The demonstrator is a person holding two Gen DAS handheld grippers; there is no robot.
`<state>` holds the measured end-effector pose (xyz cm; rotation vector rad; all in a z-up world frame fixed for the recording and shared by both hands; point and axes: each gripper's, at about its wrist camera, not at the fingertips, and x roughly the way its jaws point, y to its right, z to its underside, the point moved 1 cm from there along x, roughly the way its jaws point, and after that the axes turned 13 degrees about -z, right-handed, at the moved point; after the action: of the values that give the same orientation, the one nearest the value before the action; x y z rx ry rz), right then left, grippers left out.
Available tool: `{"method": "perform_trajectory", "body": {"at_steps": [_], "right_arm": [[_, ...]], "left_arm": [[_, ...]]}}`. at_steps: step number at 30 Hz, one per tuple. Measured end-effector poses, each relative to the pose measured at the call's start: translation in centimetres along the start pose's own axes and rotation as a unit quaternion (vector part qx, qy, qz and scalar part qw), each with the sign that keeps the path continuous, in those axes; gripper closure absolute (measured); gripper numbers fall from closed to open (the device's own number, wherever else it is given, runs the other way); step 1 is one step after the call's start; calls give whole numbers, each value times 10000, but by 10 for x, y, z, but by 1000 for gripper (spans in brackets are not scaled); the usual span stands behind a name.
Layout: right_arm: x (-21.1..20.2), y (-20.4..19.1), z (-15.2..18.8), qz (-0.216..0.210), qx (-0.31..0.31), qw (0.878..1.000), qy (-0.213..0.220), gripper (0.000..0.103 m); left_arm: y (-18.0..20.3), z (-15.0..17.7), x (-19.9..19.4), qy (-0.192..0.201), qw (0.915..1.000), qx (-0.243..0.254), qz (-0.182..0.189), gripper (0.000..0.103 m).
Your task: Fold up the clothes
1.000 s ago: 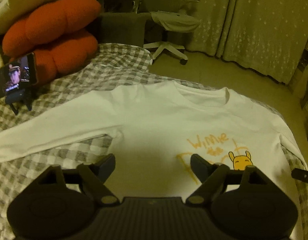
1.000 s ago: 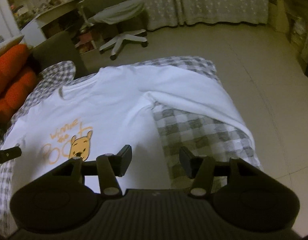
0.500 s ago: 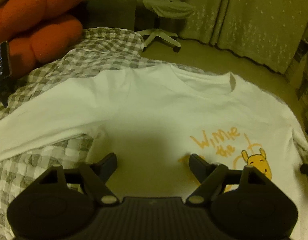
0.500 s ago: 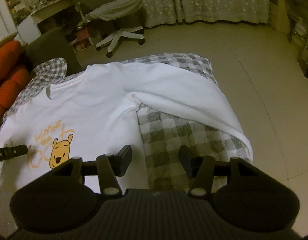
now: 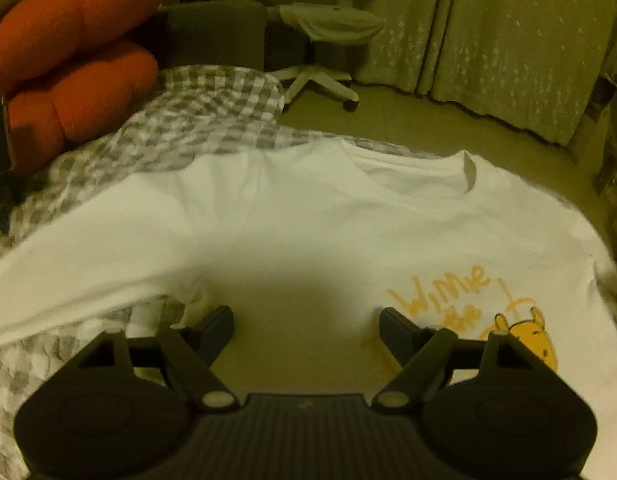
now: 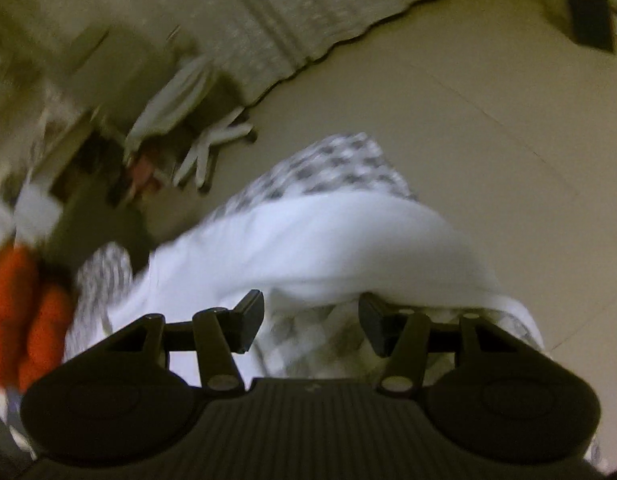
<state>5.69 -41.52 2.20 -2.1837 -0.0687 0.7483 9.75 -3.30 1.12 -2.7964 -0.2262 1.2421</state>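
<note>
Left wrist view: the left tongs [image 5: 306,322] hang released, holding nothing, over the shirt [image 5: 308,216], which lies spread flat, print up, on the bed [image 5: 196,120], one sleeve [image 5: 88,256] running out left of the tongs. Closing here could pinch only the top layer, or the checked cover too. Right wrist view: badly blurred; the right tongs [image 6: 310,322] gape wide just short of the other sleeve [image 6: 348,240], which drapes off the bed's edge and may slide off.

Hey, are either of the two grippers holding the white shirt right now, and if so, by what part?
Neither. The left gripper and right gripper are both open above the white shirt, nothing between their fingers.
</note>
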Motion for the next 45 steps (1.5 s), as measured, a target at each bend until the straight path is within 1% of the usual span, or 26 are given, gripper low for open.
{"method": "perform_trajectory", "body": {"at_steps": [1, 3, 5, 7, 9, 12, 14, 16, 21, 22, 23, 24, 25, 27, 29, 30, 32, 34, 35, 36, 37, 39, 42, 45], "right_arm": [[-1, 4, -2, -71, 177, 9998, 28, 46], [-3, 7, -2, -86, 312, 9995, 45, 46], [-4, 8, -2, -9, 347, 9994, 85, 51], [-4, 6, -3, 178, 269, 9994, 160, 66], [-6, 11, -4, 220, 364, 9988, 222, 71], [-9, 20, -6, 174, 588, 9976, 308, 72], [-12, 25, -8, 143, 737, 9965, 366, 73], [-16, 30, -10, 241, 821, 9952, 484, 74], [-23, 40, -14, 128, 1185, 9913, 564, 74], [-24, 41, -14, 109, 1234, 9907, 569, 71], [-25, 42, -14, 90, 1283, 9900, 574, 71], [-25, 43, -14, 71, 1332, 9894, 579, 67], [-26, 44, -15, 52, 1381, 9887, 584, 65], [-28, 46, -15, 14, 1478, 9872, 594, 62], [-30, 48, -15, -24, 1576, 9857, 603, 62], [-31, 49, -16, -43, 1625, 9848, 608, 65], [-33, 51, -16, -81, 1722, 9831, 618, 66], [-31, 50, -19, -35, 1588, 9851, 653, 68], [-31, 50, -21, -8, 1512, 9862, 671, 74], [-30, 50, -22, 18, 1436, 9872, 689, 93], [-29, 50, -24, 45, 1360, 9882, 708, 95], [-33, 49, -24, -112, 1375, 9865, 887, 95], [-39, 37, -22, -304, 1237, 9866, 1015, 95], [-43, 38, -20, -317, 1369, 9843, 1067, 95]], "left_arm": [[1, 0, -1, 1, 10000, 8, 16, 21], [3, 1, -1, 13, 10000, 56, 31, 20], [7, 3, -2, 45, 9999, 163, 5, 19], [9, 5, -3, 77, 9996, 255, -14, 19], [8, 5, -4, 49, 9997, 240, 38, 19], [6, 5, -5, 5, 9997, 196, 138, 19], [8, 8, -6, 25, 9995, 280, 109, 19], [10, 9, -7, 33, 9994, 332, 97, 19], [8, 9, -8, -13, 9993, 353, 131, 18], [8, 9, -8, -17, 9992, 367, 131, 18], [8, 9, -9, -28, 9993, 360, 139, 18], [8, 9, -9, -40, 9993, 348, 148, 18], [7, 9, -9, -47, 9992, 352, 155, 18], [8, 10, -9, -52, 9992, 352, 156, 18], [8, 10, -10, -54, 9992, 361, 154, 18], [8, 11, -10, -57, 9992, 359, 155, 18], [8, 11, -11, -62, 9992, 352, 156, 18], [8, 11, -10, -64, 9993, 347, 159, 18], [8, 11, -10, -65, 9993, 344, 161, 18], [8, 11, -11, -66, 9993, 344, 162, 18], [8, 11, -11, -67, 9993, 344, 163, 18], [7, 11, -11, -79, 9993, 328, 176, 18], [5, 10, -11, -119, 9993, 264, 216, 18], [6, 10, -11, -127, 9993, 256, 222, 18]]}}
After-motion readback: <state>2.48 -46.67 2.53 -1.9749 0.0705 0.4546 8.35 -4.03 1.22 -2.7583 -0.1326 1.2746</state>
